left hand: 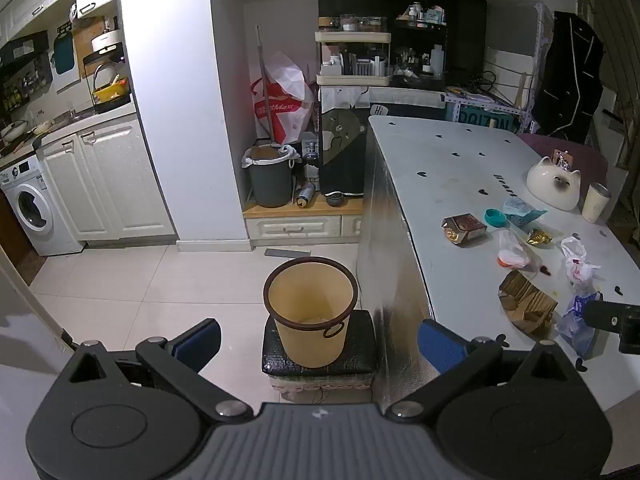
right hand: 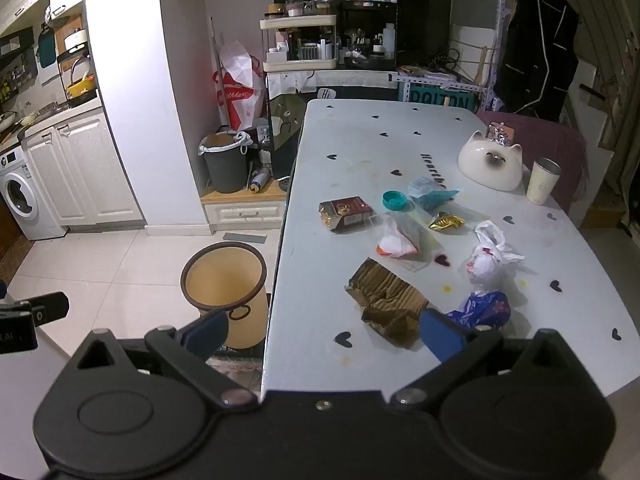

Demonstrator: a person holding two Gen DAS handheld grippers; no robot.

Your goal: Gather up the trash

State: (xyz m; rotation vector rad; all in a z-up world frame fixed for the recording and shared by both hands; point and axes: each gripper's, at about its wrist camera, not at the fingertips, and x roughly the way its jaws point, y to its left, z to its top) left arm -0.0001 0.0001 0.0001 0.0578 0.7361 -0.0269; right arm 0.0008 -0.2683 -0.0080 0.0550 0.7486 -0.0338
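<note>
Trash lies scattered on the white table (right hand: pixel 360 128): a gold crumpled wrapper (right hand: pixel 386 302), a brown snack packet (right hand: pixel 346 212), a clear bag with orange inside (right hand: pixel 394 242), a teal lid (right hand: pixel 395 201), a teal bag (right hand: pixel 428 191), a small gold foil (right hand: pixel 446 222), a knotted white bag (right hand: pixel 486 258) and a blue bag (right hand: pixel 486 310). A beige bin (left hand: pixel 310 308) with a dark rim stands on a dark stool (left hand: pixel 320 354) left of the table. My left gripper (left hand: pixel 320 342) hangs open above the bin. My right gripper (right hand: pixel 324 334) is open over the table's near edge.
A cat-shaped white bowl (right hand: pixel 490 166) and a cup (right hand: pixel 542 180) sit at the table's far right. A grey lined bin (right hand: pixel 226 164) stands in an alcove behind. Kitchen cabinets and a washing machine (right hand: pixel 20 200) line the left. Tiled floor (right hand: pixel 120 268) lies around the stool.
</note>
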